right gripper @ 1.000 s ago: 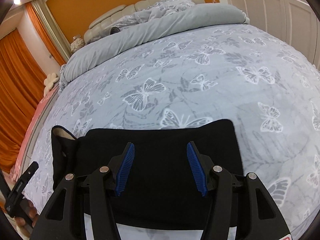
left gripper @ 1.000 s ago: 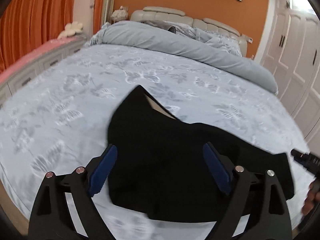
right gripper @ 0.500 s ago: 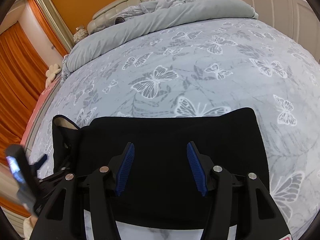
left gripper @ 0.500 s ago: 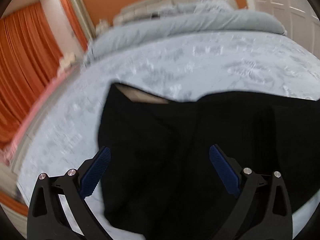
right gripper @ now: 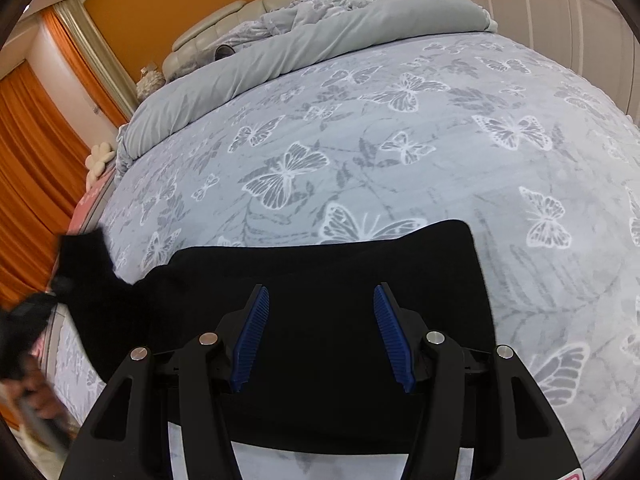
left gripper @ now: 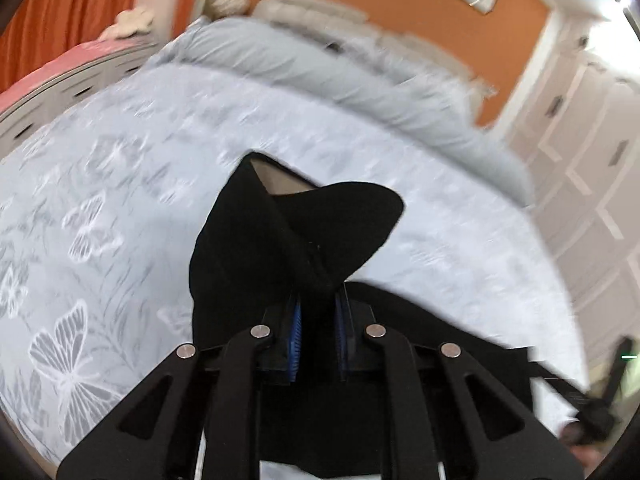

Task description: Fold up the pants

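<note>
The black pants (right gripper: 340, 276) lie folded near the front edge of the bed. My left gripper (left gripper: 318, 312) is shut on the waist end of the pants (left gripper: 288, 240) and holds it bunched and lifted off the bed; a tan lining shows inside the raised cloth. In the right wrist view that lifted end (right gripper: 86, 264) hangs at the far left beside my left hand. My right gripper (right gripper: 320, 320) is open, its blue pads hovering over the flat part of the pants, holding nothing.
The bed has a grey butterfly-print cover (right gripper: 400, 140), with a rolled grey duvet (right gripper: 300, 52) and pillows at the headboard. Orange curtains (right gripper: 36, 152) hang on the left, white wardrobe doors (left gripper: 592, 152) stand on the right.
My left gripper has closed on the waist end of the pants and lifted it. The right gripper has stayed open over the pants.
</note>
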Available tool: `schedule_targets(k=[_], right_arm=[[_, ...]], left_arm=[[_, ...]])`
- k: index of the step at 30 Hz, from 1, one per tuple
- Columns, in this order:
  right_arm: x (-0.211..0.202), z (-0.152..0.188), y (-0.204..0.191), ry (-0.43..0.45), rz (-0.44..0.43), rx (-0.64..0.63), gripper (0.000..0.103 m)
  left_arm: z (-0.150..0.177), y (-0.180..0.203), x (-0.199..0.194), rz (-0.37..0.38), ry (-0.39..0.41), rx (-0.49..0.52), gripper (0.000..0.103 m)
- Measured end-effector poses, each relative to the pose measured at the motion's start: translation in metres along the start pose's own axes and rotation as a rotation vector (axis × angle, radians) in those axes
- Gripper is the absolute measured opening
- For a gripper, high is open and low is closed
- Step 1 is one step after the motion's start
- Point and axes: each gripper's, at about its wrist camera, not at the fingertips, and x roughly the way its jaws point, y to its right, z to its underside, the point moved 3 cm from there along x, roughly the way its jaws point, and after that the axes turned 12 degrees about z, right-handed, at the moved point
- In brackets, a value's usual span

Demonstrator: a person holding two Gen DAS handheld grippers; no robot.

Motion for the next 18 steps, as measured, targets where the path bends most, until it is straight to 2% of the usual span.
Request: schedule_targets(k=[3,8,11,14,16,18], right_arm=[[-0.002,0.000,0.007,0.001,0.000,0.015,0.054],[-0.015,-0.004,0.027,0.029,0.016,0.060,0.054],[-0.023,-0.008,0.046,0.055,0.046,0.082,0.054],[-0.029,-0.010,0.066,0.075,0.089,0.101,0.056],[-0.032,-0.011,0.080,0.076,0.103,0.114,0.056],[-0.032,-0.009,0.092,0.067,0.106,0.121,0.057]], left_arm=[[-0.004,0.043,-0.018,0.066,0.018,0.078,0.013],[0.026,0.131,-0.002,0.158,-0.043,0.240,0.014],[0.059,0.178,0.021,0.191,-0.104,0.333,0.014],[0.098,0.214,0.057,0.225,-0.199,0.386,0.014],[0.127,0.229,0.088,0.212,-0.270,0.413,0.014],[0.160,0.239,0.115,0.164,-0.322,0.434,0.016]])
